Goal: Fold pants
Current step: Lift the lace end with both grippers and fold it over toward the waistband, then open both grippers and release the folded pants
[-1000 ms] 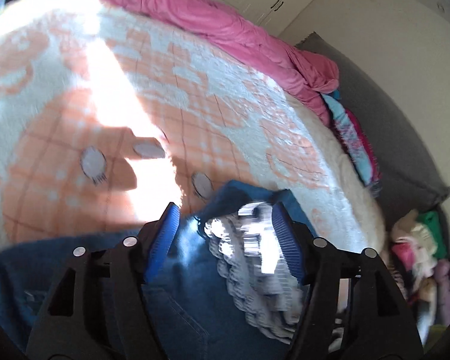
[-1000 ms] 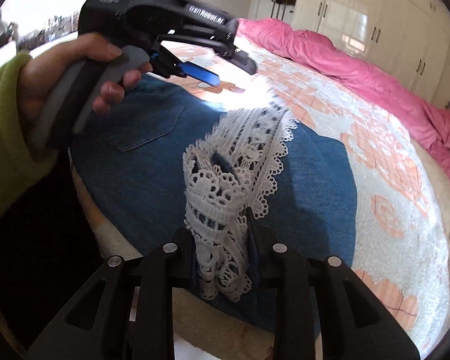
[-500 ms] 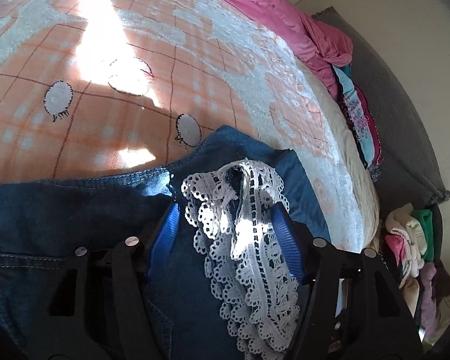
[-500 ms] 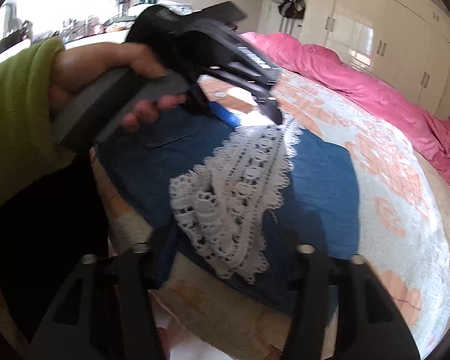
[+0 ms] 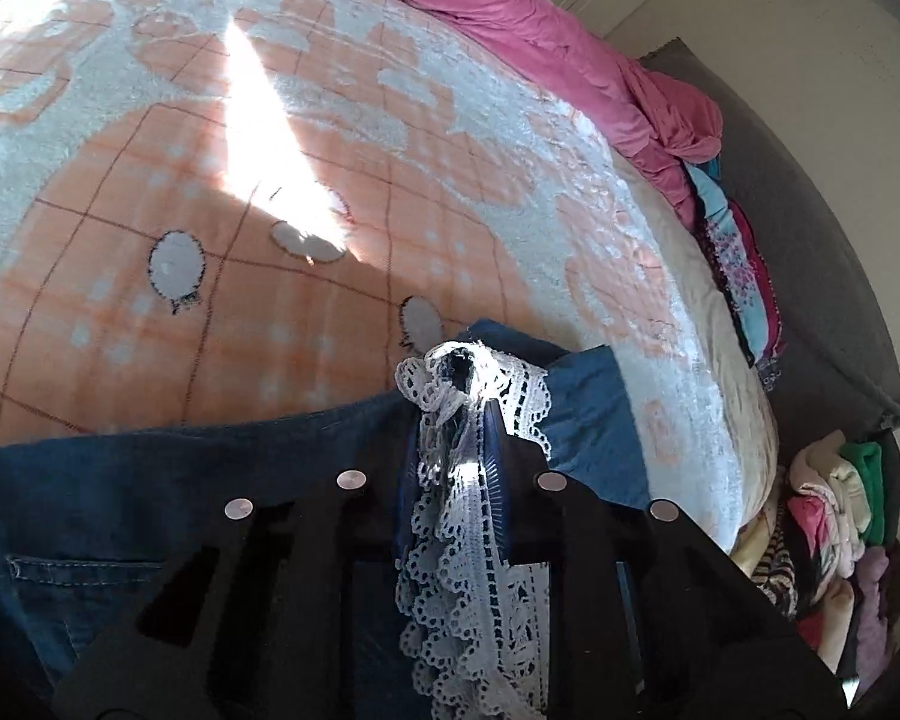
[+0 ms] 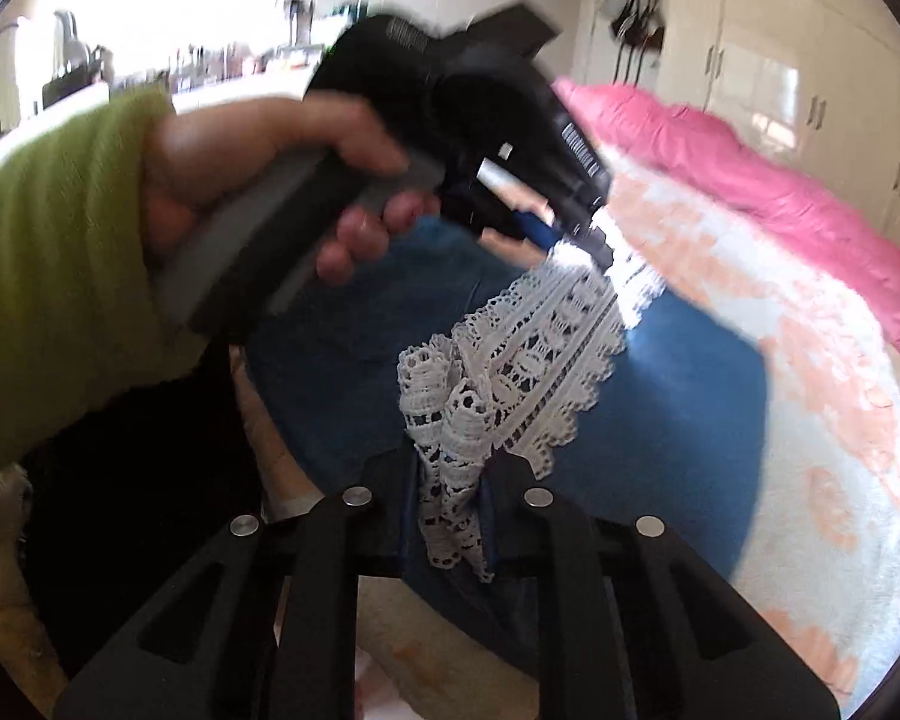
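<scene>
Blue denim pants (image 5: 150, 480) with a white lace hem (image 5: 468, 570) lie on the orange and white blanket (image 5: 210, 180) of a bed. My left gripper (image 5: 453, 420) is closing its jaws, and the blue pads pinch the bunched lace and denim edge between them. In the right wrist view the pants (image 6: 690, 408) spread over the bed's near corner. My right gripper (image 6: 450, 480) is also closing, pinched on the other end of the lace hem (image 6: 546, 348). A hand in a green sleeve (image 6: 60, 270) holds the left gripper (image 6: 579, 240) just beyond.
A pink duvet (image 5: 540, 30) lies along the far side of the bed. Folded clothes (image 5: 744, 276) are stacked beside it, against a grey padded surface (image 5: 840, 240). A heap of mixed garments (image 5: 834, 528) sits low at the right. White wardrobes (image 6: 780, 78) stand behind the bed.
Both grippers went from wide around the lace hem to pinched on it. In the right wrist view the hand with the left gripper has come nearer and looms larger.
</scene>
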`<action>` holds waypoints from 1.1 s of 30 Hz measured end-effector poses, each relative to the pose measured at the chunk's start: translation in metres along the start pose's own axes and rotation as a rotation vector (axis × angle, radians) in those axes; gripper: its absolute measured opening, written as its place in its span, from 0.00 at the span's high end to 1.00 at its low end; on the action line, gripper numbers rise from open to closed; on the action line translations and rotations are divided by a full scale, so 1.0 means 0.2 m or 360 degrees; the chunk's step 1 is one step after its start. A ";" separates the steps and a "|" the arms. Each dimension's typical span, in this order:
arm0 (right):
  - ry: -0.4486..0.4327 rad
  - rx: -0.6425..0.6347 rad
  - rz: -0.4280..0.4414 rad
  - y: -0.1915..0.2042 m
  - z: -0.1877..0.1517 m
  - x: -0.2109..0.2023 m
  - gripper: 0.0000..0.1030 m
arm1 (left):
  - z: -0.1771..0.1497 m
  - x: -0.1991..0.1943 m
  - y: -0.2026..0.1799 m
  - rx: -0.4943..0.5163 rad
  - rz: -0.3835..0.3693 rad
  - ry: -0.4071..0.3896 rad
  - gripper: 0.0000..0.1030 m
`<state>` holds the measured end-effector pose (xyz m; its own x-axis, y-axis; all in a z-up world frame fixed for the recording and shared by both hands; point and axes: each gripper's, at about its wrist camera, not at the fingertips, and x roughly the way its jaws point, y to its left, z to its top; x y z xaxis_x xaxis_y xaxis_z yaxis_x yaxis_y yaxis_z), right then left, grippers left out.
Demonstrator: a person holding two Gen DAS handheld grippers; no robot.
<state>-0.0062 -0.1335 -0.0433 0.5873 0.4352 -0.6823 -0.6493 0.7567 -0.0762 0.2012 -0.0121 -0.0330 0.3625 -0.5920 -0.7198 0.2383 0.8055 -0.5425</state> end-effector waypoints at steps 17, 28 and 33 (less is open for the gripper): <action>-0.0075 0.0284 0.0204 -0.20 -0.06 -0.26 0.56 | -0.18 -0.29 0.01 0.0076 0.0088 -0.0211 0.61; 0.0067 0.0405 -0.0062 -0.38 -0.16 -0.26 0.45 | -0.56 -0.34 -0.24 0.0293 0.0215 -0.0141 0.61; 0.0164 0.0463 -0.0090 -0.38 -0.27 -0.20 0.45 | -0.68 -0.18 -0.22 0.0322 0.0354 0.0019 0.60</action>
<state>-0.0069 -0.2352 -0.0502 0.5567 0.3480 -0.7543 -0.4426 0.8927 0.0852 0.0549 -0.0296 -0.0411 0.4157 -0.3996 -0.8170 0.3292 0.9035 -0.2744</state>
